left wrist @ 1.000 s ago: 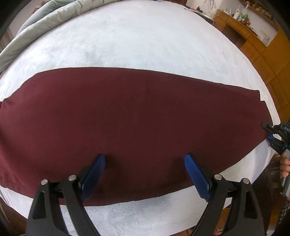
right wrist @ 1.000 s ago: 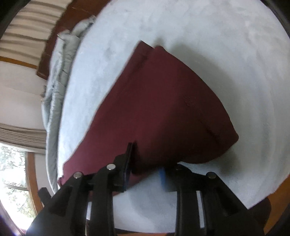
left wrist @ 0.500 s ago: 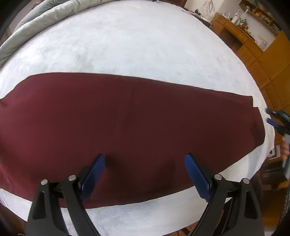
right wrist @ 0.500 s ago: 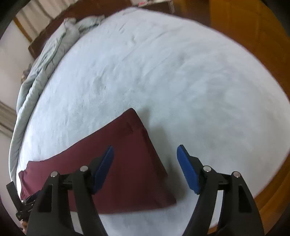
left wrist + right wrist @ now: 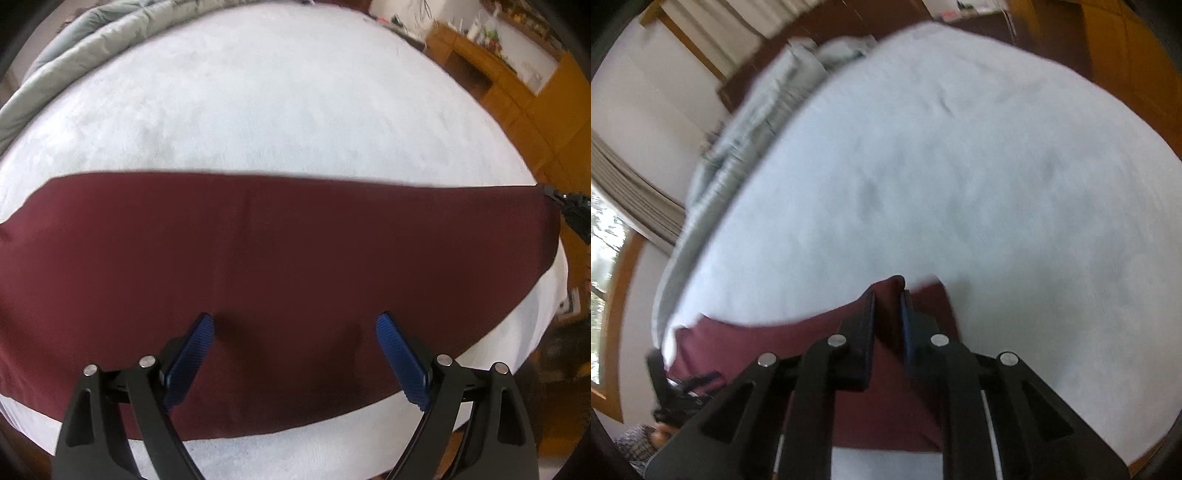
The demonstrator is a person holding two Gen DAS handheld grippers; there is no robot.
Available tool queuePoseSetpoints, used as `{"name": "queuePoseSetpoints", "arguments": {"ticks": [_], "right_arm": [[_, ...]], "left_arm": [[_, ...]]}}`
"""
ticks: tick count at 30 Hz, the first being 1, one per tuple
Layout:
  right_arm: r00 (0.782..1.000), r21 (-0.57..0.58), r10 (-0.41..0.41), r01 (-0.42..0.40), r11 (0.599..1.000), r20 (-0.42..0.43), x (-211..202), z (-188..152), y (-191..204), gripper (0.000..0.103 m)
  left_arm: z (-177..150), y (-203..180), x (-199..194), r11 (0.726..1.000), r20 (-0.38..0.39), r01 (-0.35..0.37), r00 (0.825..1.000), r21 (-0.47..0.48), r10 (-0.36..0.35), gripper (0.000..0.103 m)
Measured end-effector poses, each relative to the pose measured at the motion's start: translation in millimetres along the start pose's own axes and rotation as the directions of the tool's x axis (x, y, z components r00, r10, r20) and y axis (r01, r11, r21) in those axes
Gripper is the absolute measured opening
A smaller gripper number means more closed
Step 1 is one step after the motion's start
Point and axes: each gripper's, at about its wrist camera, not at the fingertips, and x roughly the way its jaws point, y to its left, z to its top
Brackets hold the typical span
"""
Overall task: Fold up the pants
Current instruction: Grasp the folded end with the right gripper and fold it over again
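Note:
Dark maroon pants [image 5: 280, 251] lie flat in a long band across the white bed [image 5: 280, 110]. My left gripper [image 5: 295, 336] is open, its blue pads hovering over the near middle of the pants, holding nothing. My right gripper [image 5: 888, 295] is shut on a corner of the pants [image 5: 894, 282], pinching the fabric between its jaws. That gripper also shows at the far right edge of the left wrist view [image 5: 570, 208], at the far corner of the pants' end.
A grey-green quilt [image 5: 74, 74] is bunched along the bed's far left side. Wooden cabinets and a desk [image 5: 517, 85] stand beyond the bed's right side. The bed's near edge lies just below my left gripper.
My right gripper was open above the pants' end; it has now closed on the far corner of the fabric. My left gripper has stayed open over the pants' middle.

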Motion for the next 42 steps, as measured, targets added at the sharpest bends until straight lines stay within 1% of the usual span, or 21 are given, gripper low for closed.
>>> {"name": "queuePoseSetpoints", "arguments": {"ticks": [1,2,3,4,5,6,9,10,12,14,17,20,22,27,32,34,35,36,37,40,42], "right_arm": [[1.0,0.007,-0.009,0.009,1.0,-0.008,3.6,4.9,-0.2,0.012],[0.997,0.016,-0.054,0.055,0.998,-0.056,14.7,9.4,-3.0,0.012],[0.985,0.026,-0.123,0.127,0.992,-0.12,31.5,12.1,-9.6,0.012],[0.976,0.03,-0.147,0.154,0.988,-0.163,46.8,11.5,-15.6,0.013],[0.967,0.03,-0.163,0.173,0.985,-0.197,60.1,10.1,-20.6,0.019],[0.957,0.035,-0.193,0.205,0.978,-0.215,69.8,7.4,-26.8,0.032],[0.969,0.074,-0.171,0.186,0.98,-0.176,59.9,3.8,-30.7,0.038],[0.973,0.075,-0.173,0.186,0.98,-0.152,49.4,1.2,-29.1,0.039],[0.973,0.055,-0.205,0.212,0.976,-0.109,26.6,-6.1,-23.8,0.049],[0.973,0.042,-0.211,0.216,0.976,-0.096,4.8,-18.5,-18.9,0.049],[0.982,0.069,-0.171,0.177,0.982,-0.083,-27.2,-53.0,-15.6,0.051],[0.989,0.153,-0.054,0.075,0.985,-0.137,-22.8,-82.5,-15.4,0.052],[0.985,0.193,-0.014,0.048,0.98,-0.173,-12.6,-105.5,-14.1,0.052],[0.986,0.339,0.111,-0.064,0.938,-0.121,14.0,-126.2,-26.1,0.055],[0.982,0.432,0.189,-0.173,0.885,0.005,34.2,-108.9,-42.9,0.054],[0.979,0.456,0.201,-0.194,0.869,0.033,39.0,-101.0,-46.4,0.045],[0.978,0.467,0.205,-0.201,0.861,0.043,40.6,-96.7,-47.0,0.026],[0.976,0.47,0.215,-0.21,0.857,0.044,41.9,-92.7,-46.4,0.019],[0.973,0.472,0.226,-0.221,0.854,0.048,40.7,-89.3,-44.7,0.018],[0.978,0.394,0.2,-0.207,0.896,0.059,19.2,-77.8,-22.8,0.015],[0.969,0.364,0.225,-0.248,0.898,0.105,-6.5,-71.8,-7.4,0.013]], "left_arm": [[0.9,-1.0,-4.2,1.0,0.032,-0.013,0.999,-0.007,0.013,0.09],[1.8,-2.6,-6.7,1.0,0.053,-0.031,0.998,-0.004,0.031,0.09],[2.9,-5.1,-7.2,0.998,0.065,-0.056,0.996,0.008,0.055,0.09],[5.2,-9.4,-3.7,0.995,0.063,-0.097,0.993,0.028,0.095,0.09],[6.3,-11.8,0.7,0.993,0.054,-0.114,0.992,0.041,0.111,0.09],[8.2,-12.0,4.8,0.991,0.039,-0.122,0.992,0.049,0.12,0.09],[11.1,-19.8,23.7,0.988,-0.03,-0.142,0.989,0.063,0.144,0.09],[10.0,-20.2,22.9,0.988,-0.022,-0.144,0.989,0.064,0.145,0.09],[7.7,-20.8,16.3,0.99,-0.002,-0.127,0.992,0.059,0.128,0.09],[2.0,-18.6,4.7,0.992,0.015,-0.108,0.994,0.064,0.107,0.09],[-9.0,-21.4,-6.4,0.989,0.041,-0.105,0.994,0.101,0.101,0.09],[-16.3,-20.0,-7.9,0.992,0.031,-0.088,0.996,0.096,0.085,0.09],[-18.2,-27.4,-2.7,0.993,0.016,-0.084,0.996,0.083,0.083,0.09],[-21.3,-20.4,-9.1,0.995,-0.006,-0.089,0.996,0.051,0.089,0.09],[-21.8,-9.1,-14.4,0.995,-0.007,-0.103,0.995,0.014,0.103,0.09],[-20.8,-5.4,-13.0,0.994,-0.016,-0.108,0.994,0.0,0.108,0.09],[-20.6,-3.7,-12.3,0.994,-0.02,-0.113,0.993,-0.005,0.113,0.09],[-20.1,-2.4,-11.8,0.993,-0.021,-0.115,0.993,-0.008,0.115,0.09],[-19.9,-0.5,-12.0,0.992,-0.02,-0.122,0.992,-0.012,0.121,0.09],[-17.3,5.1,-13.2,0.99,-0.015,-0.133,0.991,-0.036,0.133,0.09],[-16.1,6.2,-17.2,0.991,-0.002,-0.118,0.993,-0.058,0.118,0.09]]}}
